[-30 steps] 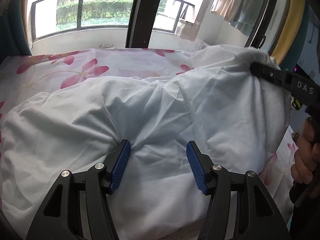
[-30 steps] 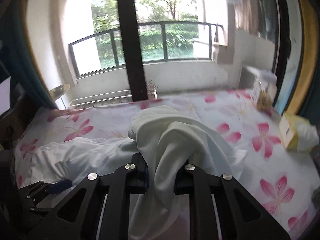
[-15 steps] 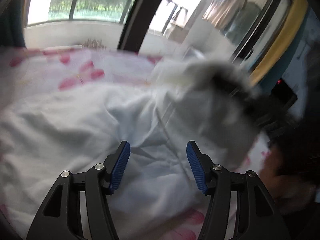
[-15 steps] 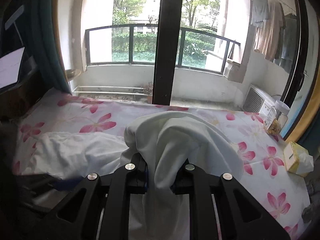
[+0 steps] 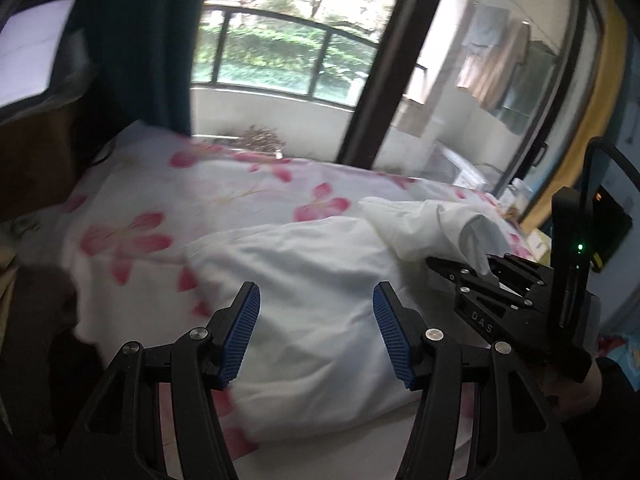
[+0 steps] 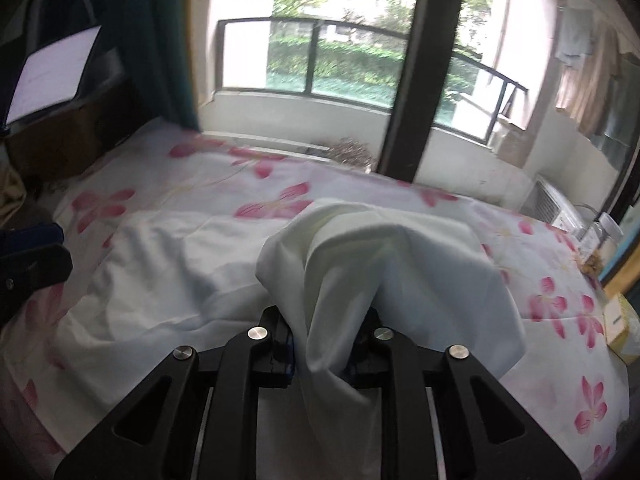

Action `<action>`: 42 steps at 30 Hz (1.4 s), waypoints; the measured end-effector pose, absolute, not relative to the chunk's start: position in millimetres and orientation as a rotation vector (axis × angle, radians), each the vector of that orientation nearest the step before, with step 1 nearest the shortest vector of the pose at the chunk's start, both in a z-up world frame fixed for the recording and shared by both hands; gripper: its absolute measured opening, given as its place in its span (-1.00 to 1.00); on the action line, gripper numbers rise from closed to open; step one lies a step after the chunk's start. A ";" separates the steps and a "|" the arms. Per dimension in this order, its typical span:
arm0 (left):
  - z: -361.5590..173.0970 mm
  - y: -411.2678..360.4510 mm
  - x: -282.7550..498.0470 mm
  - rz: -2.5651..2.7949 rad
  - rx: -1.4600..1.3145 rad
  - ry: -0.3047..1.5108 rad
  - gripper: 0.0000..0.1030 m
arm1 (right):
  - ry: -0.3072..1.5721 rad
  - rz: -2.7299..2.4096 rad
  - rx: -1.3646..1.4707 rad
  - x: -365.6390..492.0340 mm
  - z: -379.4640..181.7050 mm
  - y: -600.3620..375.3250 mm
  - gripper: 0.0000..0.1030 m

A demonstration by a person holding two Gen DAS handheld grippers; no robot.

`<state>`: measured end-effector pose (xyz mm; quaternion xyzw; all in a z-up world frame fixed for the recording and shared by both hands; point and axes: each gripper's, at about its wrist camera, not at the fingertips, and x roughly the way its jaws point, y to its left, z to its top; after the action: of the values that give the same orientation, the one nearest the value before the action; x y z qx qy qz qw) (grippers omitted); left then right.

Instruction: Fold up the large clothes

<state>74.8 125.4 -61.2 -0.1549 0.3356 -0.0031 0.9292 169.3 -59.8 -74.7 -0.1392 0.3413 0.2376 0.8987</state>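
Observation:
A large white garment (image 5: 320, 280) lies crumpled on a bed with a pink-flowered sheet (image 5: 224, 188). My left gripper (image 5: 316, 332) is open and empty, its blue pads (image 5: 242, 332) above the garment's near part. My right gripper (image 6: 326, 344) is shut on a bunched fold of the white garment (image 6: 360, 264), which drapes up over its fingers and hides the pads. The right gripper also shows in the left wrist view (image 5: 480, 276) at the right, with cloth rising from its tips.
A window with a dark post (image 6: 424, 64) and a balcony rail stands behind the bed. A teal curtain (image 6: 164, 40) hangs at the left. A yellow box (image 6: 620, 324) and jars (image 6: 600, 240) sit at the bed's right edge.
My left gripper has pulled back and swung left, away from the garment. My right gripper keeps its hold on the fold and has moved left and lower over the bed.

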 end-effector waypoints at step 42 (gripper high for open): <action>-17.8 84.0 87.3 -0.060 -0.228 0.649 0.46 | 0.659 0.918 -0.280 82.8 -35.6 -125.2 0.66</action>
<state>87.3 84.0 -17.8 -0.1118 0.3183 -0.0293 0.9409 82.8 -125.2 -35.6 -0.1323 0.3111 0.4337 0.8353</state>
